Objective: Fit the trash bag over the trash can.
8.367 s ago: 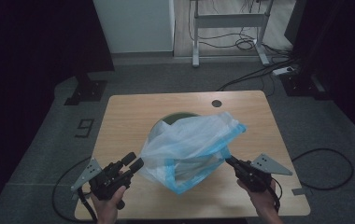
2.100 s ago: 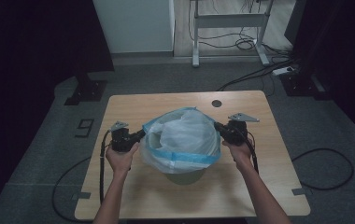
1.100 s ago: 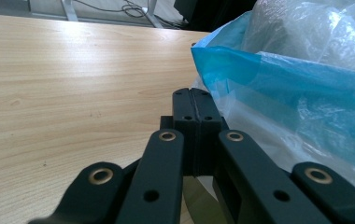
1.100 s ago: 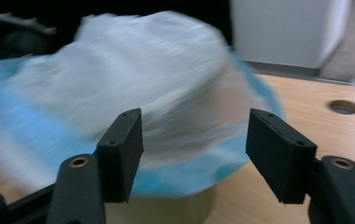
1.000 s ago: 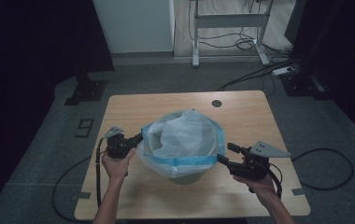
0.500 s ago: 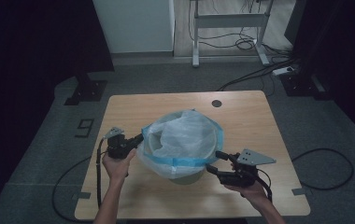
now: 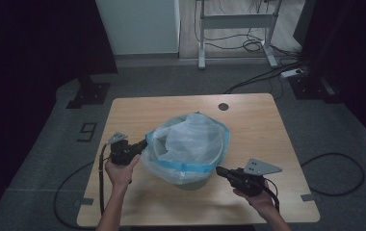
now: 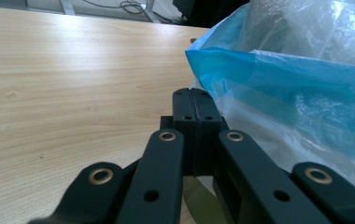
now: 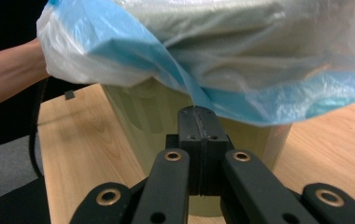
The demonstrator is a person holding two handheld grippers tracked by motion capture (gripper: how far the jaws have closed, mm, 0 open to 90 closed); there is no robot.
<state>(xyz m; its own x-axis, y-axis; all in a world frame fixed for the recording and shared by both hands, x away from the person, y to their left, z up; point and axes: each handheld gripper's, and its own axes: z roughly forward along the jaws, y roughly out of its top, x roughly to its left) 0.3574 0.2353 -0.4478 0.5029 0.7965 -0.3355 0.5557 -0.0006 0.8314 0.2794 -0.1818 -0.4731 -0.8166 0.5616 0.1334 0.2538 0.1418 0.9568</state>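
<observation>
A clear plastic bag (image 7: pixel 190 139) with a blue hem lines an olive-green bin (image 7: pixel 190 182) in the middle of the table. My left gripper (image 7: pixel 142 143) is at the bag's left side. Its jaws are shut (image 8: pixel 196 95) with the blue hem (image 8: pixel 241 70) meeting their tips. My right gripper (image 7: pixel 218 169) is low at the bin's front right. Its jaws have just been closing and stand shut (image 9: pixel 197 112), pinching the hanging blue hem (image 9: pixel 185 79) in front of the bin wall (image 9: pixel 138 116).
The wooden table (image 7: pixel 253 125) has a round cable hole (image 7: pixel 223 106) at the back. Bare wood lies right of the bin and along the front edge. The other forearm (image 9: pixel 7 74) reaches in at the left of the right gripper view. A metal desk frame (image 7: pixel 234 21) stands behind.
My right gripper let go of the bag's right rim, dropped toward the near edge, then slid left and down to the bin's front and shut on the hem. The left gripper stayed put.
</observation>
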